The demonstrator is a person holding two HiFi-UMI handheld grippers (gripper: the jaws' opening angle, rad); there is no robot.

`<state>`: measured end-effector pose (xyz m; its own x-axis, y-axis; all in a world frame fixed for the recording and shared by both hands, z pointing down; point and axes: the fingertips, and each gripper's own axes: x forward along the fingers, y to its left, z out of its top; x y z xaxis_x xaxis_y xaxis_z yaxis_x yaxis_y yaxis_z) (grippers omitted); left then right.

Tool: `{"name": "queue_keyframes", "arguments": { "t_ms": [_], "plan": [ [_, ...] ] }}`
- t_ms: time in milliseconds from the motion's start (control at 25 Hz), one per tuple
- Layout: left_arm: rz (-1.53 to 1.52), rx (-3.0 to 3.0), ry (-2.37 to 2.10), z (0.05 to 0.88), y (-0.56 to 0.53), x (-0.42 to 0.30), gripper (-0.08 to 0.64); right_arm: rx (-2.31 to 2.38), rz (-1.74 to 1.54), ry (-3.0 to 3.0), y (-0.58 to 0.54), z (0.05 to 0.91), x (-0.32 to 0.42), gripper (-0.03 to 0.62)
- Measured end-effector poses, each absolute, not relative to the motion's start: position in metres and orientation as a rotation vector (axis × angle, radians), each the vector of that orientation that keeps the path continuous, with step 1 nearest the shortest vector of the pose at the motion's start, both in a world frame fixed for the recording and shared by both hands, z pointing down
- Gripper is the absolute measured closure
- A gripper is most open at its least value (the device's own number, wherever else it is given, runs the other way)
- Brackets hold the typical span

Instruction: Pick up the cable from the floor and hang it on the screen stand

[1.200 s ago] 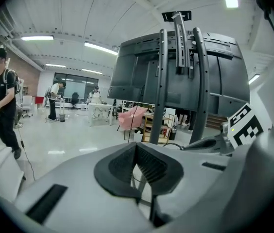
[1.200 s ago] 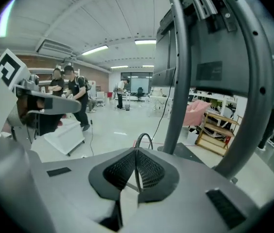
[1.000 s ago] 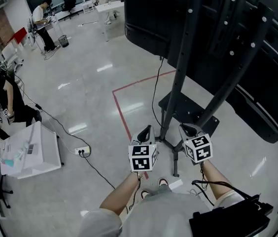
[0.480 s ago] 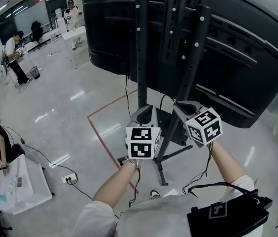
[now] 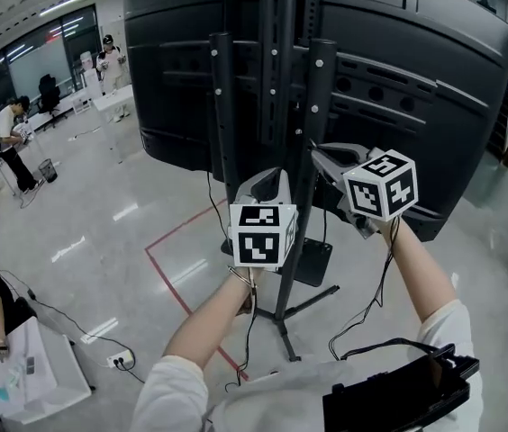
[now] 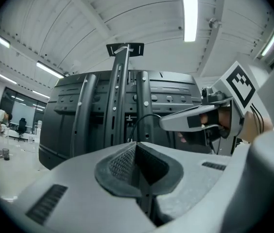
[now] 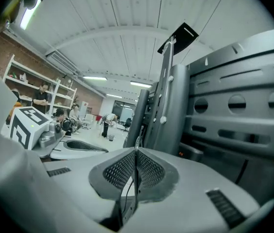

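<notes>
The black screen stand rises in the middle with its perforated posts, and the big dark screen hangs behind it. My left gripper is raised just in front of the posts. My right gripper is a little higher, beside the right post. In the left gripper view a thin black cable arcs from the shut left gripper across to the right gripper. The right gripper is shut with the thin cable running between its pads.
The stand's base plate and legs sit on the glossy floor below my arms, and a red tape line runs beside them. A power strip and a white box lie at the lower left. People stand far back left.
Both grippers have risen from near the stand's base up to the posts at screen height. The head view has tilted up with them.
</notes>
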<state>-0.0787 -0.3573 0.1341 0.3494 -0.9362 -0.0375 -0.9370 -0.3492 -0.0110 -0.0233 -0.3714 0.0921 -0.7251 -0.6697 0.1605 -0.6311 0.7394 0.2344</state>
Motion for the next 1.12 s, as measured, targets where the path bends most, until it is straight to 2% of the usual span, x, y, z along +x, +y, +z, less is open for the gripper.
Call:
{"name": "queue_keyframes", "arguments": {
  "t_ms": [560,1120],
  "plan": [
    [0.132,-2.459,1.693,0.032,-0.376,-0.065,0.56,1.122,-0.459,-2.692,-0.372,-0.035,-0.017,0.565],
    [0.172,-2.415,1.687,-0.029,-0.394,-0.066,0.561,1.275,-0.52,-2.705,-0.391,-0.102,0.001,0.565]
  ]
}}
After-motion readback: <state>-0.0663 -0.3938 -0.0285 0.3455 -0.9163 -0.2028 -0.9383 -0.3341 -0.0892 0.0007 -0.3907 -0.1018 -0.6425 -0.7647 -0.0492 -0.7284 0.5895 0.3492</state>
